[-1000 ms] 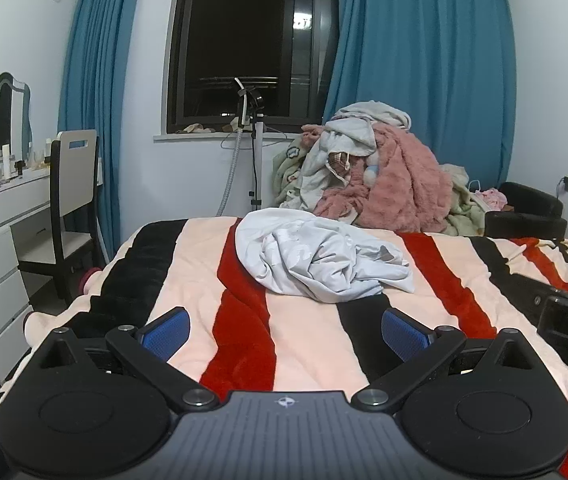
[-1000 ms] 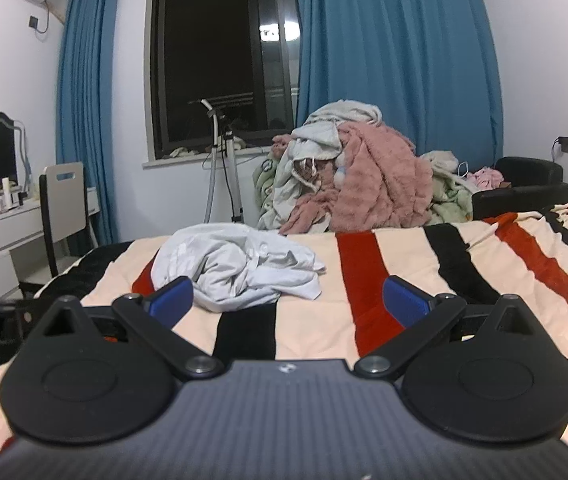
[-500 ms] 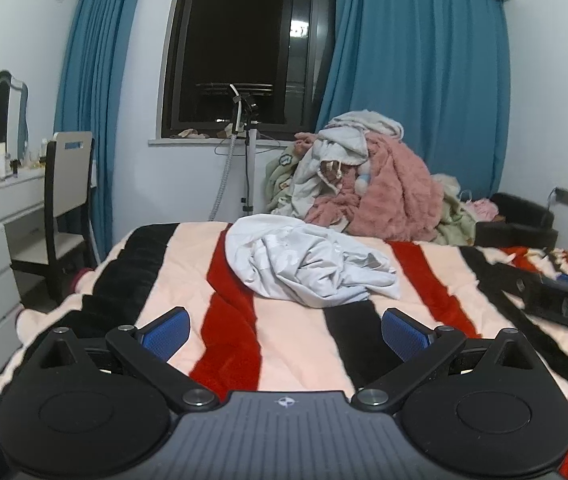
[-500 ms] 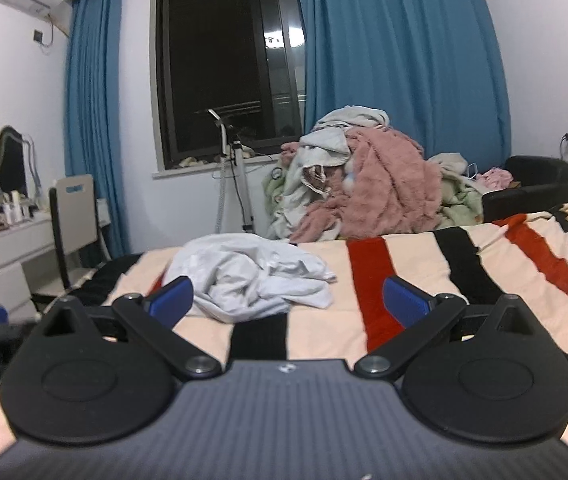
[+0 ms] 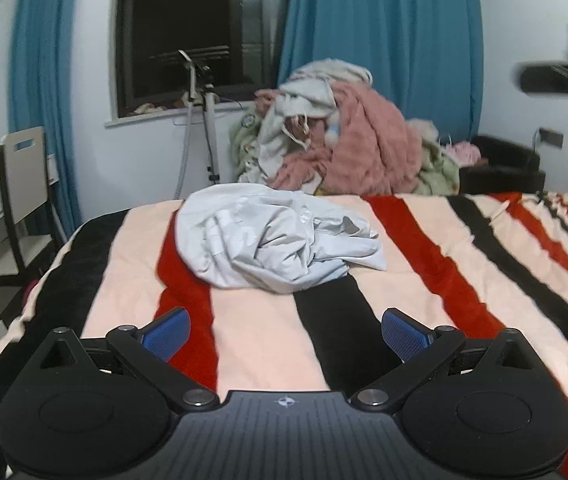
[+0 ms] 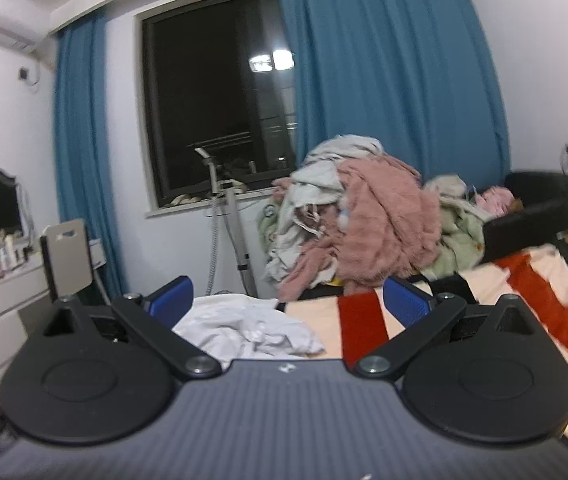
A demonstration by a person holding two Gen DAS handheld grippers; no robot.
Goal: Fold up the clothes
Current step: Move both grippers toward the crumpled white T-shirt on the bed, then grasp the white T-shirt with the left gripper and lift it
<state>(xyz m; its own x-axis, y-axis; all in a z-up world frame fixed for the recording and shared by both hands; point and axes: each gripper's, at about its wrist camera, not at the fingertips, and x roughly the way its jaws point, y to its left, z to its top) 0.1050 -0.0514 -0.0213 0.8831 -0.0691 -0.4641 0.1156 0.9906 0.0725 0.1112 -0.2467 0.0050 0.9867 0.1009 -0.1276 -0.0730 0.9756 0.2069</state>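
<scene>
The left claw [image 5: 285, 334] is gaping wide near the white shirt [image 5: 276, 240] at 12 o'clock. The right claw [image 6: 287, 300], also wide, is showing a mirror [image 6: 4, 204].

I see one pale grey-white garment [image 5: 276, 240] lying crumpled in a loose heap on the striped blanket [image 5: 423, 248], unfolded, its folds bunched toward the middle and one flat edge trailing to the right. It sits across a red stripe and the head of a black one, toward the far end of the bed. From my right wrist camera the same garment [image 6: 252, 330] shows low and rumpled.
</scene>
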